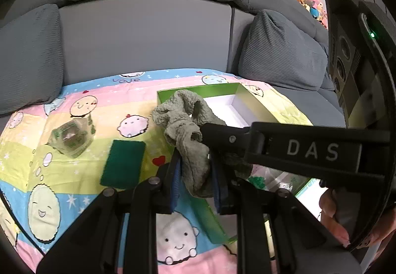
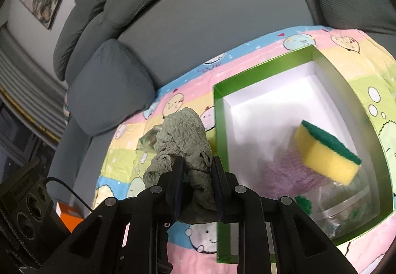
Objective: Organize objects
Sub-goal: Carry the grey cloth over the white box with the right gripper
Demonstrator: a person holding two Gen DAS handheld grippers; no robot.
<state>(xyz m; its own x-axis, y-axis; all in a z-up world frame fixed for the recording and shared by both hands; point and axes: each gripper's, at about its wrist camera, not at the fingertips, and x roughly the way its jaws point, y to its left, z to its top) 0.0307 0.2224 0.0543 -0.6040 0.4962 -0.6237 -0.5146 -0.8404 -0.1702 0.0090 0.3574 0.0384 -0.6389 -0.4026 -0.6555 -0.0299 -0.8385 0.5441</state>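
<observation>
You hold the green cloth [image 1: 188, 130] up over the cartoon blanket [image 1: 74, 175], just left of the green box [image 2: 346, 91]. Your left gripper [image 1: 196, 175] and your right gripper [image 2: 196, 180] are both squeezed tight on it. A yellow sponge [image 2: 326, 157] is in the box.

Grey-green cloth [image 1: 188, 125], pinched between left tongs [image 1: 198, 175] and right tongs [image 1: 210, 133]; green box [image 1: 257, 103] just beyond; green pad [image 1: 123, 164], clear packet [image 1: 70, 136] leftward on cartoon-print worktop [image 1: 74, 190].
</observation>
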